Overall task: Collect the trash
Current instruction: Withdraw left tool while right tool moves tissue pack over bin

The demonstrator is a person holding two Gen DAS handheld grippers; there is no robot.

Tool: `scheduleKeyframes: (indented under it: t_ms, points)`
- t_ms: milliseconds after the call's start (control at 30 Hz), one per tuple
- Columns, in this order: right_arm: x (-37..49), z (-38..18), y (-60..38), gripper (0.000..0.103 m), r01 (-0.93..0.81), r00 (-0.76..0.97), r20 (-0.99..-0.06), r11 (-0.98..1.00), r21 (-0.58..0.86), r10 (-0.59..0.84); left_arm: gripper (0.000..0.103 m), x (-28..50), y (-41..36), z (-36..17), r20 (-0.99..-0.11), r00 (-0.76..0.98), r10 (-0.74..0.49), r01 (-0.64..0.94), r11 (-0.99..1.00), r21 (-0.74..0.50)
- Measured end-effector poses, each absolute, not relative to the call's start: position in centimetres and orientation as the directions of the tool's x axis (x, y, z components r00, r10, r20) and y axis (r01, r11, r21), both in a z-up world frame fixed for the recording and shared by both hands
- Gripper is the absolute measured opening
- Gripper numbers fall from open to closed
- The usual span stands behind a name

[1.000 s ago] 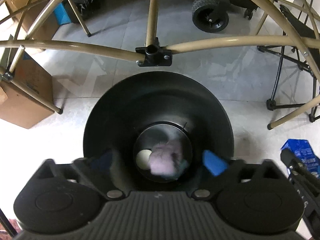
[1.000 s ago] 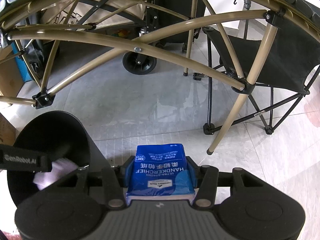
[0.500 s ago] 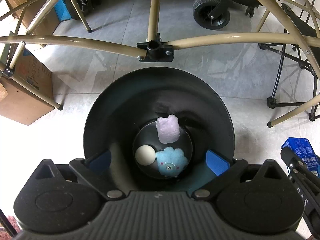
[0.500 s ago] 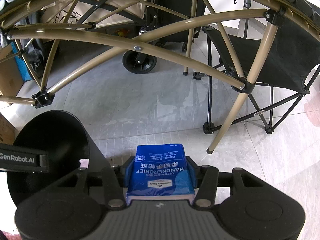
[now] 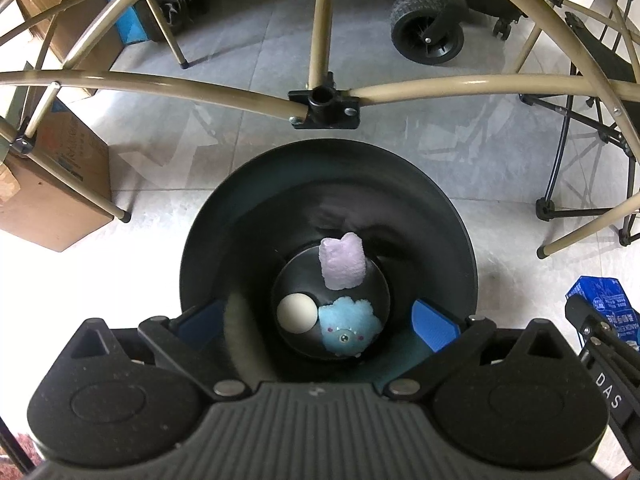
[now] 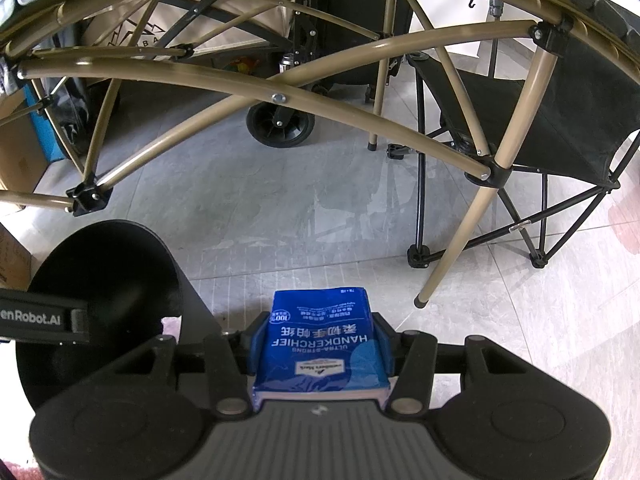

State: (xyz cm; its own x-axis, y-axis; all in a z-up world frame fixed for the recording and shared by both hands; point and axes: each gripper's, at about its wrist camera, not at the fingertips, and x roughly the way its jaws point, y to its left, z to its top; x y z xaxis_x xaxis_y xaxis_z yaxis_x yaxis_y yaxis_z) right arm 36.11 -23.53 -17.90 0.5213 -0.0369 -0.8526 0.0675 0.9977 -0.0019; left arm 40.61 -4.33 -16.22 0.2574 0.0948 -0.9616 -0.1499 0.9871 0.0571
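The blue plastic-wrapped tissue pack point(image 6: 320, 344) carries white print, upside down from the right wrist camera: "ULTRA-STRONG HANDKERCHIEF", a line of Chinese characters, a round "100" badge and a small white brand panel too fine to read. The black strap point(image 6: 38, 320) at that view's left edge reads "enRobot.AI", and the black arm at the lower right of the left wrist view shows "DAS". A brown cardboard box point(image 5: 52, 184) on the left has printing I cannot make out.

The right gripper point(image 6: 320, 340) is clamped on the tissue pack, its blue pads pressed against both long sides, the pack held above the pale grey tiled floor point(image 6: 320, 216) just beside the bin's rim. The left gripper point(image 5: 316, 320) hangs over the mouth of the round black plastic trash bin point(image 5: 440, 216) with its blue pads point(image 5: 432, 322) spread wide and nothing between them.

The bin's mouth is wide and unobstructed (the tan metal tube frame point(image 5: 160, 84) crosses beyond its far rim, apart from it). Open tile lies between the bin and the black folding chair point(image 6: 560, 120).

At the bin's bottom lie a lilac fluffy block point(image 5: 342, 264), a cream ball point(image 5: 296, 313) and a light-blue fuzzy toy with a small face point(image 5: 348, 330), the ball and toy touching.
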Motion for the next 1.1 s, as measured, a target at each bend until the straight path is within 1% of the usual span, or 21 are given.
scheduleKeyframes:
  t_ms: [700,1100]
  points:
    - [35.9,-16.7,-21.4,0.051,0.026,0.489,-0.872,0.999,0.042,0.023,0.103,38.9,0.5,-14.2,-0.951,0.293,0.095,-0.186,0.982,0.041]
    - [35.7,-15.6,-18.2,0.051,-0.05,0.482,-0.871,0.996,0.076,0.09,0.103,37.7,4.1,-13.5,-0.946,0.306,0.107,-0.23,0.973,0.035]
